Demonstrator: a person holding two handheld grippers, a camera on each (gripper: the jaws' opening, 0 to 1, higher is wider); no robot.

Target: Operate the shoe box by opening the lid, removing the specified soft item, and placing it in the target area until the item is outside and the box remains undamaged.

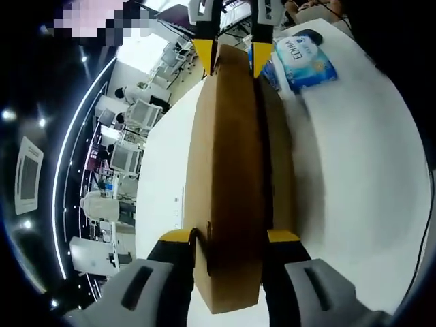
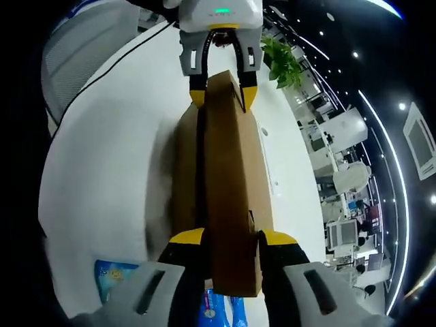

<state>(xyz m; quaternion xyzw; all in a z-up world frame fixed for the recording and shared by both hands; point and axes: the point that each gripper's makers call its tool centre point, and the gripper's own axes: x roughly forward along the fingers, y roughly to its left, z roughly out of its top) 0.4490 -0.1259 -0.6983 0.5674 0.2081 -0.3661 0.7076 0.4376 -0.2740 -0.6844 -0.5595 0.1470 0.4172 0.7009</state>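
Observation:
A brown cardboard shoe box lid stands on edge over the box body on a white table. My left gripper is shut on the lid's near end. At the far end the right gripper pinches the same lid between its yellow tips. In the right gripper view the lid runs up between my right gripper and the left gripper, with the box body to its left. A blue soft tissue pack lies on the table beyond the box; the tissue pack also sits beside my right jaws.
The white table has open surface on the side of the box toward the tissue pack. Past the table's other edge lies an office floor with desks and monitors. A green plant stands beyond the far end.

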